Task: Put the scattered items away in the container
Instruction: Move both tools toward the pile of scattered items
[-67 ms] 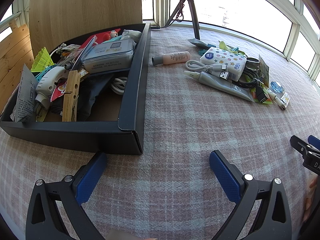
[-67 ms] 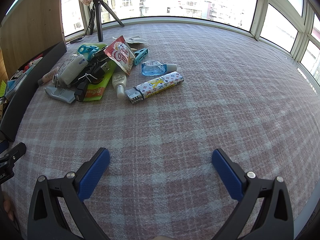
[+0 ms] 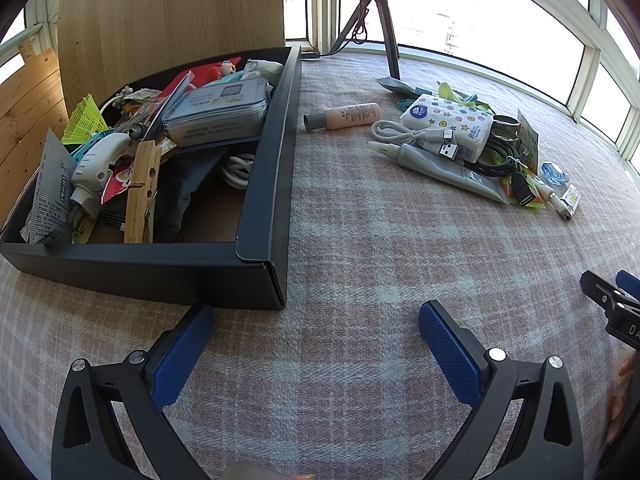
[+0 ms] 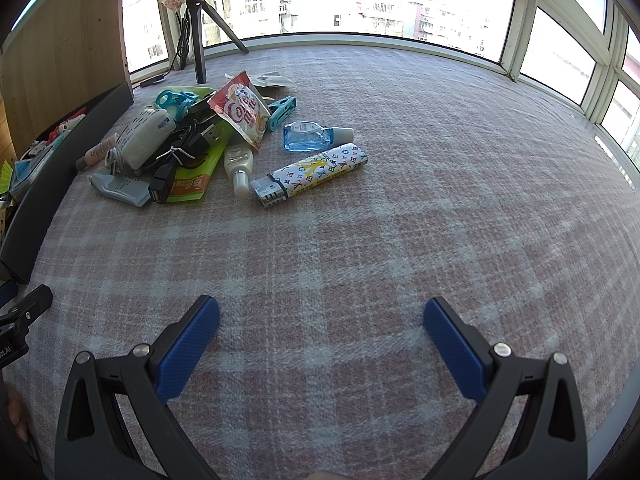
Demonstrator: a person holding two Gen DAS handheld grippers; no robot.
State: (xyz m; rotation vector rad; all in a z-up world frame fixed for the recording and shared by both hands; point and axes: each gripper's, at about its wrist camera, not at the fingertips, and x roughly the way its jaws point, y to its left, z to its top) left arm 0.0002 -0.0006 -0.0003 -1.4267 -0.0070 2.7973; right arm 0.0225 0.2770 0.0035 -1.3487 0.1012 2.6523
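A black tray (image 3: 264, 184) holding several items stands at the left on the plaid cloth; its edge shows in the right wrist view (image 4: 60, 168). A scattered pile lies to its right: a pink bottle (image 3: 346, 116), a white cable (image 3: 416, 136), a tissue pack (image 3: 452, 120), a grey tube (image 3: 440, 166). The right wrist view shows a patterned lighter (image 4: 310, 176), a blue tape dispenser (image 4: 310, 136), a coffee sachet (image 4: 240, 108). My left gripper (image 3: 316, 320) is open and empty just in front of the tray's near corner. My right gripper (image 4: 322, 316) is open and empty, well short of the lighter.
A tripod (image 3: 384, 24) stands at the back by the windows. A wooden panel (image 3: 168, 12) rises behind the tray. The right gripper's body (image 3: 612, 304) shows at the right edge of the left wrist view.
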